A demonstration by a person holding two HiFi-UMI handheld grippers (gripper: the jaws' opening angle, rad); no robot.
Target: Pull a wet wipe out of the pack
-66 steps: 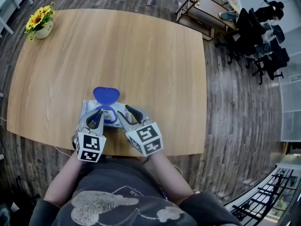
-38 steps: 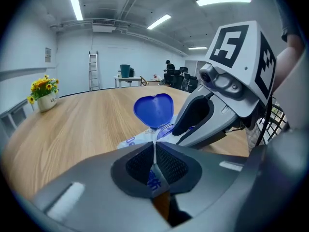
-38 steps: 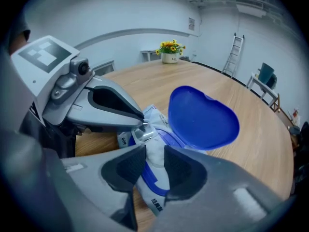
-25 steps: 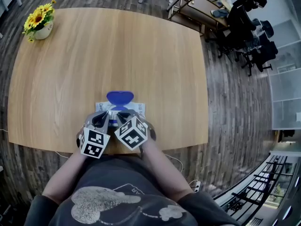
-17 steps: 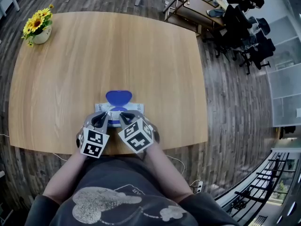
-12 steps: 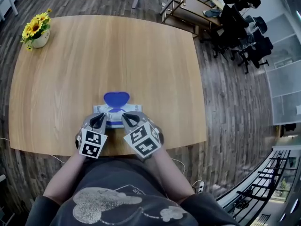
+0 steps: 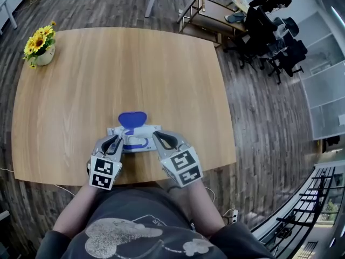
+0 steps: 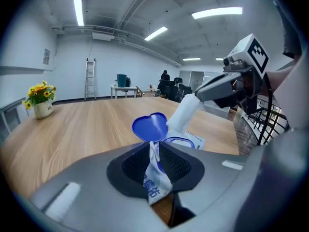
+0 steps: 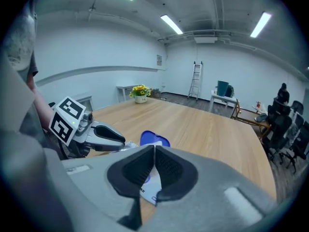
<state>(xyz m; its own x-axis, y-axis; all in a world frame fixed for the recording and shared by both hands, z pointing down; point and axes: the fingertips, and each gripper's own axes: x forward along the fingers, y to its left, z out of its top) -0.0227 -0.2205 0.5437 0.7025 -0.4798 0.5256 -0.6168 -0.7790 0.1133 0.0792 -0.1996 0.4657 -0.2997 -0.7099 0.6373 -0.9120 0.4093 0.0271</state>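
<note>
wet wipe [image 8: 186, 111] is clamped in the closed right claw [image 7: 161, 139], stretched up from the pack [image 7: 146, 129] below; the pack's edge is pinched in the left claw [image 7: 112, 143], jaws just loosening.

Open office room spreading around a pale wooden desk [image 7: 108, 63].
Dark plank flooring [image 7: 264, 123] is running under everything, and a pot of yellow flowers [image 7: 39, 39] is sitting at the desk's far left corner. Beyond the far edge, a low wood-and-metal side table [image 7: 207, 9] is standing beside a cluster of black office chairs [image 7: 272, 34]. A metal railing [image 7: 318, 215] is showing at the lower right. Long ceiling strip lights [image 8: 78, 12] are glowing over white walls [image 8: 29, 42], where a stepladder [image 8: 90, 79] is leaning near a small white table [image 8: 123, 88].
</note>
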